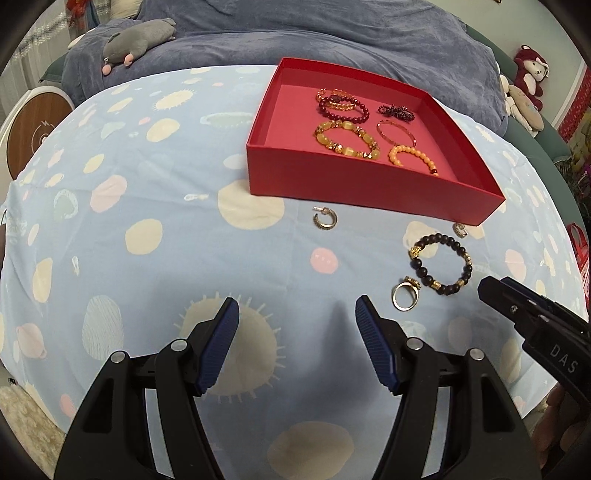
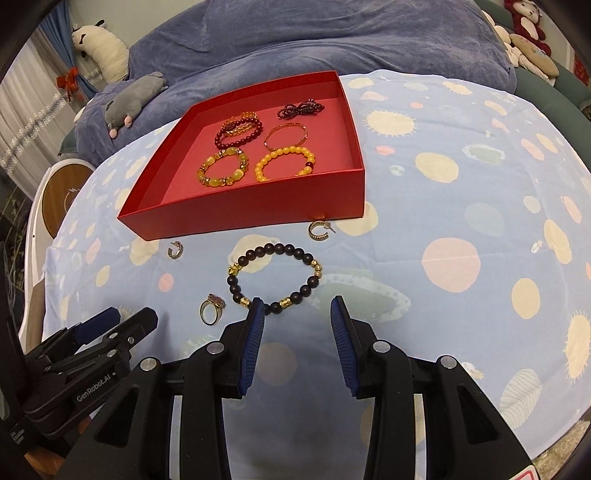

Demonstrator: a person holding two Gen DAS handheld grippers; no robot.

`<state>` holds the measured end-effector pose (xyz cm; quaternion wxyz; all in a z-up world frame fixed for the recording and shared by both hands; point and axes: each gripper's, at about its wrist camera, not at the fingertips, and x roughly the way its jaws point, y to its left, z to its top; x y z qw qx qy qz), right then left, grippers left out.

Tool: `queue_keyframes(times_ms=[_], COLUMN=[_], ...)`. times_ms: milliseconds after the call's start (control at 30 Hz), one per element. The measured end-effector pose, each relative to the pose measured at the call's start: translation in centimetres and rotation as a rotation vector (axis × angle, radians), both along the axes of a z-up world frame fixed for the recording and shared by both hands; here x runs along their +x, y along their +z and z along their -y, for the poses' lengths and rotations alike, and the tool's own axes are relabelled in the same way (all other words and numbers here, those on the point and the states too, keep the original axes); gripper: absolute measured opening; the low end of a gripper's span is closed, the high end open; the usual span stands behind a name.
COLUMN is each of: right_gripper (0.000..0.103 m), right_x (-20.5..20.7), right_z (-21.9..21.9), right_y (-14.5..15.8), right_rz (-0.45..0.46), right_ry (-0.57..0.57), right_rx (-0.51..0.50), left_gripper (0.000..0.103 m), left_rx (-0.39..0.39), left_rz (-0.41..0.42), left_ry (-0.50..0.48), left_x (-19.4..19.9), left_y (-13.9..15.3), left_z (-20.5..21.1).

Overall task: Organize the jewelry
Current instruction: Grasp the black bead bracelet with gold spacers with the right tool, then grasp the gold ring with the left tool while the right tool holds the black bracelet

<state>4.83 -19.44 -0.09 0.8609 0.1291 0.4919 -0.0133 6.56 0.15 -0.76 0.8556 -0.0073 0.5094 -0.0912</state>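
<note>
Home bedroom: blue blanket [image 1: 332, 33], plush toys [image 1: 528, 70], curtains [image 2: 33, 96].

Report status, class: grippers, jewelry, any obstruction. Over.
Left gripper and right gripper open, empty. Dark bead bracelet, ring, two hoop earrings on sheet; other bracelets in red box. Nothing blocking.

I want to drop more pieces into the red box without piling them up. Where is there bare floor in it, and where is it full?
In the red box, the floor is bare along the near wall and in the left part, beside the yellow bracelet. The far right part is crowded: the red bead bracelet, thin bangle, orange bracelet and dark beaded piece lie close together.
</note>
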Motion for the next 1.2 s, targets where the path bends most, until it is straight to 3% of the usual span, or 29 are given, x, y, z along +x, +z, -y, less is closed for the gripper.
queue_keyframes(times_ms=[367,533,667,800,1200], right_gripper=[0.032,0.017,0.008,0.007,0.007], right_x=[3.2,3.9,3.4,2.4,-2.3], right_z=[0.1,-0.1,-0.2,-0.2,3.1], right_y=[-1.3,-2.1,-2.1,-2.0,-1.8], right_rz=[-0.015,-0.02,-0.015,-0.021,-0.079], right_ry=[-0.008,0.011,0.03,0.044,-0.073], right_rx=[-0.039,-0.077,-0.113,-0.134,-0.019], left_gripper=[0.062,0.062,0.062,0.062,0.062], left_rx=[-0.019,-0.029,-0.04,-0.042,-0.054], left_rz=[-0.012,-0.015,-0.015,-0.01,-0.002], left_ry=[-0.001,-0.007,-0.006,-0.024,-0.142], left_x=[-0.3,-0.1,-0.1,-0.2,-0.4], left_y=[-0.3,-0.3,-0.3,-0.1,-0.4], left_z=[-0.1,0.1,0.1,0.8,4.9])
